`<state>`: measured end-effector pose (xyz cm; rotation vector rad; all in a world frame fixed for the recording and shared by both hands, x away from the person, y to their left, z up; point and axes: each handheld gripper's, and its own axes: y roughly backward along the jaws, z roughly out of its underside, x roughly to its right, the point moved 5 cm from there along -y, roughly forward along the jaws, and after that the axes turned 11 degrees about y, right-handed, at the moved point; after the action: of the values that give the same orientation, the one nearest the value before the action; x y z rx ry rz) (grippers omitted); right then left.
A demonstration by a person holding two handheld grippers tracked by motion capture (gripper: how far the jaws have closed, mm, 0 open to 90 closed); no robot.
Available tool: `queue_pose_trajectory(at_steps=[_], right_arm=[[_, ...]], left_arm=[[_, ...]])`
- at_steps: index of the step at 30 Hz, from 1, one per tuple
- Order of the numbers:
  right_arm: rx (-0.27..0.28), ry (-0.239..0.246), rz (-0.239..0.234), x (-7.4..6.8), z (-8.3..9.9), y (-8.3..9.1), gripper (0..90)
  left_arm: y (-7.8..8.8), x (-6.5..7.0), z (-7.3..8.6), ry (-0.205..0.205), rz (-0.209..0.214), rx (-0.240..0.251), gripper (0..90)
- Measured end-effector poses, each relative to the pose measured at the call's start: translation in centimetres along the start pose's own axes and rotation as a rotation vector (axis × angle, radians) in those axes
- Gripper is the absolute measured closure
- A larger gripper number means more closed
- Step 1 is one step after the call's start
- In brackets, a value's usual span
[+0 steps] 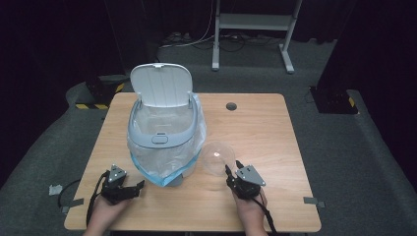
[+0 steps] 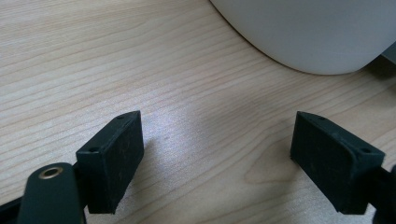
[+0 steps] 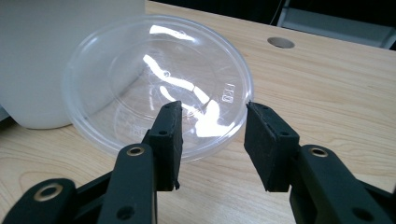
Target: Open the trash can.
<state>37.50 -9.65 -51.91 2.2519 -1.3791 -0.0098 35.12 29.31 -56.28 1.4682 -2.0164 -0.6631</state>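
A clear plastic lid point(image 3: 159, 88) is being approached by the right gripper point(image 3: 212, 140) in the lower middle of the right gripper view; its fingers point(image 3: 169, 140) are being held apart on either side of the lid's near rim, with nothing pressed between them yet. In the high view the lid point(image 1: 218, 157) is seen at the centre of the frame, on the table point(image 1: 275, 132), just beside the lined bin point(image 1: 164, 135). The left gripper point(image 1: 129, 189), at the lower left of the high view, is being held low over bare wood, its fingers point(image 2: 114, 158) spread wide and empty. Trouble is to be expected from the lid itself: it is thin, glossy and shallowly dished, so a pinch on the rim alone is likely to make it flex, skid across the smooth wood grain or spring out of the grip. If it is being pushed forward instead of being caught, it may be driven against the bin's white wall point(image 3: 56, 60). The bin is rounded, matt plastic, with a hinged lid point(image 1: 161, 84) standing upright, and a crinkled translucent liner point(image 1: 162, 169) with a blue edge is hanging loosely over its side, where a passing gripper could snag it.
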Motion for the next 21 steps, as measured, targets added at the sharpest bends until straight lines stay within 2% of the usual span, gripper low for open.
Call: queue_pose_trajectory(at_steps=[13,21], right_arm=[[-0.024,-0.001,-0.005,-0.04,0.43,-0.23,57.1],[-0.040,0.022,-0.021,-0.63,0.63,-0.60,57.2]], left_arm=[[0.00,0.00,0.00,0.000,-0.001,0.000,17.4],[0.00,0.00,0.00,0.000,-0.001,0.000,17.4]])
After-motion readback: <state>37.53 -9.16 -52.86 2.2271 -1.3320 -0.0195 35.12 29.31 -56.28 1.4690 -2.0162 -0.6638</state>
